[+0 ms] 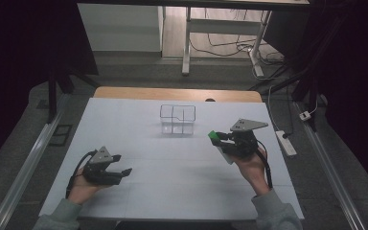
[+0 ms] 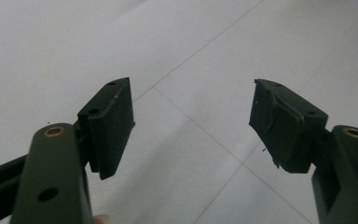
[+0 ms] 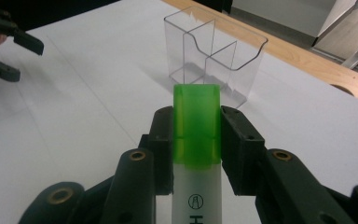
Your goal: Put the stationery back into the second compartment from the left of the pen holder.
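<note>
A highlighter with a green cap (image 3: pixel 196 126) and a white barrel is clamped between the jaws of my right gripper (image 3: pixel 196 140), cap end pointing forward. From above, the green cap (image 1: pixel 213 135) sticks out of that gripper (image 1: pixel 223 138) at the table's right, a little short and to the right of a clear plastic organizer (image 1: pixel 177 119) with several compartments. The organizer (image 3: pixel 214 58) stands upright and holds nothing. My left gripper (image 1: pixel 120 164) rests low at the front left, jaws wide apart with only the white tabletop between its pads (image 2: pixel 114 121).
The table is covered with a white sheet (image 1: pixel 172 177); a wooden edge (image 1: pixel 177 94) shows at the far side. Beyond the table are desk legs and cables on the floor, and a power strip (image 1: pixel 286 143) lies off the right edge.
</note>
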A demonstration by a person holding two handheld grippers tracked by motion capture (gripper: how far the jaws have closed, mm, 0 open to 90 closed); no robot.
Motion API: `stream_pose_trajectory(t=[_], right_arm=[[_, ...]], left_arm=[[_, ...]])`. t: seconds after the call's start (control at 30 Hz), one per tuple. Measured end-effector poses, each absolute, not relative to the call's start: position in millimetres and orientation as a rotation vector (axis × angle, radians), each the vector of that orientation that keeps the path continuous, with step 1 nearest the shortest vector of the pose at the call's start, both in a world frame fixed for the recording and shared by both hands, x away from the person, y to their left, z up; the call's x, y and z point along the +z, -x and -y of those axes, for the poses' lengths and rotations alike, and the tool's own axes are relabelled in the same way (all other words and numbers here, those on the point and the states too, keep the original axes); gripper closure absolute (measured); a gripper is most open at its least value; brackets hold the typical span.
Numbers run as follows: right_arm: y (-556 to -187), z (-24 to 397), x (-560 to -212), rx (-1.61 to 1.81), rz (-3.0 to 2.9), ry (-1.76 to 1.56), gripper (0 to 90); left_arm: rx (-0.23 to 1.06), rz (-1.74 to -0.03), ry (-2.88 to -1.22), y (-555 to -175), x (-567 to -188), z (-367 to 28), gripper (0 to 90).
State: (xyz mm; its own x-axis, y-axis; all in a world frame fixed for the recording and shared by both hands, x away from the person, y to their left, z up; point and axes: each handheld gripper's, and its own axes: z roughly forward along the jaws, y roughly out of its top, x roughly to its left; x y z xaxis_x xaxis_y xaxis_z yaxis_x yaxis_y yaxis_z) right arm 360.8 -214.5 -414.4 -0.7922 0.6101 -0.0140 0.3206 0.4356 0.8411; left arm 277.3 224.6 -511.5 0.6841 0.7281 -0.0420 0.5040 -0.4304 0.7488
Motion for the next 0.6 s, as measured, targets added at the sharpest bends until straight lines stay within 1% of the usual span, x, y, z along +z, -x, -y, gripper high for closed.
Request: stream_pose_trajectory(t=[0.6], right_arm=[[-374,202,-400,1.367,-2.316,-0.787,67.4]], left_arm=[[0.371,-0.947,-2.114,-278,-510,-227,29.8]])
